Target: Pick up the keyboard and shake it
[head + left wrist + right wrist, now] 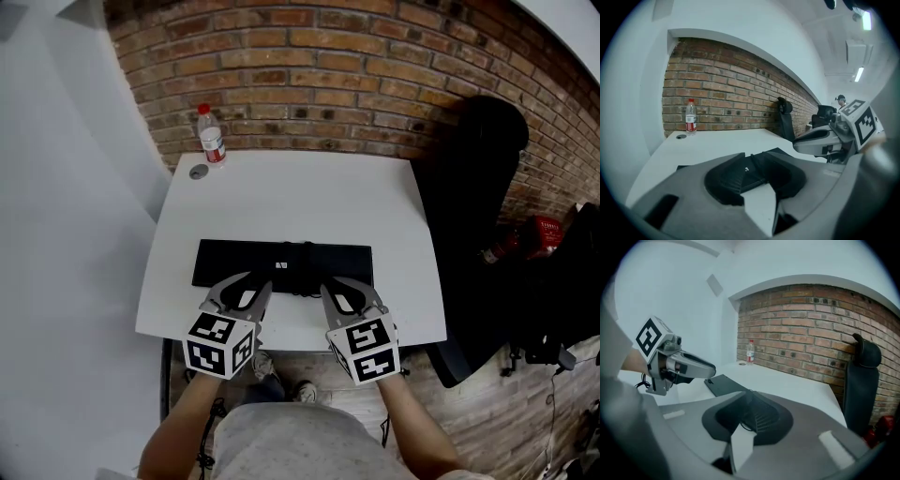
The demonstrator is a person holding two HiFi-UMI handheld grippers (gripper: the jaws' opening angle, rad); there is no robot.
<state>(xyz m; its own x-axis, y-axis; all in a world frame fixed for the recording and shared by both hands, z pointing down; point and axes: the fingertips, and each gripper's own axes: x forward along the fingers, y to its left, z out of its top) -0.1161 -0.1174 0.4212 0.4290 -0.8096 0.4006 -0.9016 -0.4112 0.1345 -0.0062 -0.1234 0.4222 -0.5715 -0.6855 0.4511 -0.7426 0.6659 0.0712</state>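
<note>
A flat black keyboard (281,265) lies across the near part of the white table (291,197), with a thin cable over its middle. Both grippers rest side by side at its front edge. My left gripper (262,284) points at the keyboard's middle. In the left gripper view its tips (751,158) stand a narrow gap apart, and the keyboard (751,177) shows between the pads, unpinched. My right gripper (325,288) sits just right of the cable. In the right gripper view its tips (749,393) appear to meet above the keyboard (724,385), and I see no thing gripped.
A clear plastic bottle (211,136) with a red label stands at the table's far left corner, and a round grey cap (198,172) sits beside it. A brick wall runs behind the table. A black chair (478,216) stands at the table's right side.
</note>
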